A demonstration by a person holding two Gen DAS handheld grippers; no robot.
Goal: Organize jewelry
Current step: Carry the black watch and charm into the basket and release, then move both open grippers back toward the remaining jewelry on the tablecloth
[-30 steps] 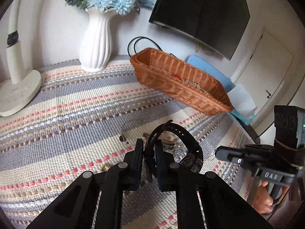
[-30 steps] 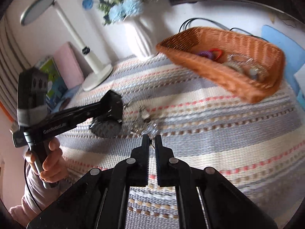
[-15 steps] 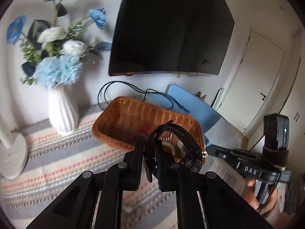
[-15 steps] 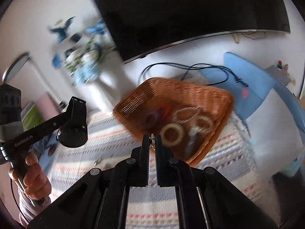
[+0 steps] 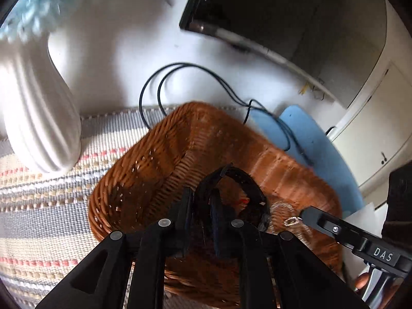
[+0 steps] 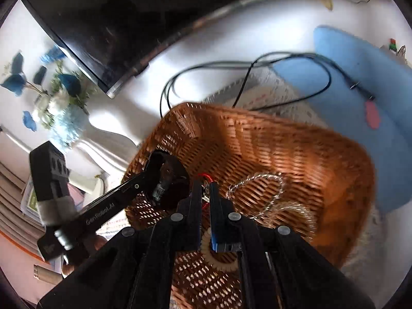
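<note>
My left gripper (image 5: 202, 197) is shut on the strap of a black watch (image 5: 244, 182), whose loop rises above the fingers. It hangs over the near left part of a brown wicker basket (image 5: 167, 149). My right gripper (image 6: 204, 186) is shut on a small silver piece (image 6: 206, 197) and hovers over the basket (image 6: 296, 154). The left wrist view shows that piece (image 5: 291, 222) at the right gripper's (image 5: 302, 215) tip. In the right wrist view the left gripper (image 6: 154, 166) and the watch (image 6: 171, 180) sit at the basket's left rim. Silver chains (image 6: 260, 179), a cream beaded bracelet (image 6: 219, 260) and a red item (image 6: 204, 175) lie inside.
The basket stands on a striped woven cloth (image 5: 51, 206). A white ribbed vase (image 5: 38, 116) with blue flowers stands close to its left. Behind are a black cable (image 5: 193, 69), a dark screen (image 5: 296, 13) and a blue pad (image 5: 322, 139). A person's hand (image 6: 82, 244) holds the left tool.
Both grippers have travelled from above the striped cloth to above the basket, each still carrying its item. The views have swung up and then back down onto the basket.
</note>
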